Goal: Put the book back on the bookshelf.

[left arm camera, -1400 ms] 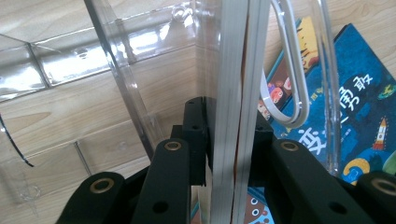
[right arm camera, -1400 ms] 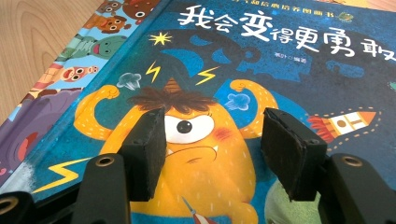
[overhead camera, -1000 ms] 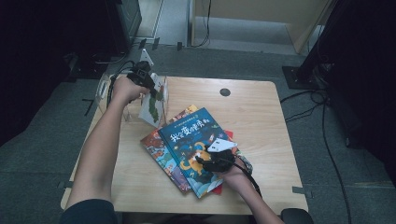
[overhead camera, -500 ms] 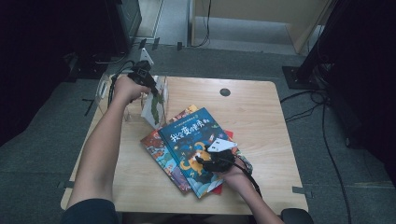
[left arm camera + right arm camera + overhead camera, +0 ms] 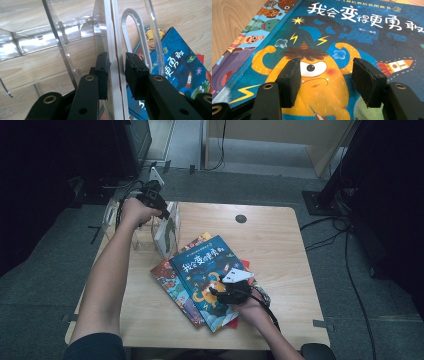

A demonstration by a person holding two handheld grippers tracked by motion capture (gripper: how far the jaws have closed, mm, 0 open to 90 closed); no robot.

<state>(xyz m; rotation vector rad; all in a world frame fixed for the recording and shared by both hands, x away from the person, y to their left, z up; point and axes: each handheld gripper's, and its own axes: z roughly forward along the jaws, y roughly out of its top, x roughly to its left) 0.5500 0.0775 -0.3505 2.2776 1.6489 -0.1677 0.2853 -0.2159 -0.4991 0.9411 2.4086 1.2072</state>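
Two grippers: one in each of the person's hands, working at a pale wooden table point(image 5: 280, 245).
Upright book point(image 5: 166, 227): thin, standing on edge in a clear plastic rack point(image 5: 131, 227) at the table's far left corner; a pale cover faces outward with a dark green patch on it.
Upright book, close up: in the left gripper view its edge point(image 5: 115, 50) is a cream stack of pages with a thin red line running down one side.
Left gripper point(image 5: 117, 67): straddles that page edge from above; its jaws have just been opening, the book is between them, and a sliver of gap shows on each side, so the pads are not pressing.
Rack close up: clear dividers and a rounded loop point(image 5: 136, 37) stand right beside the book.
Blue book point(image 5: 210, 275): lies flat on top of a fanned pile near the table's middle, white Chinese title across a dark blue cover, an orange one-eyed monster flexing its arms below.
Books beneath: a colourful cartoon cover point(image 5: 172, 287) pokes out to the left, a red one point(image 5: 244, 265) to the right.
Right gripper point(image 5: 325, 80): jaws apart, resting low over the monster's face, clamped on nothing.
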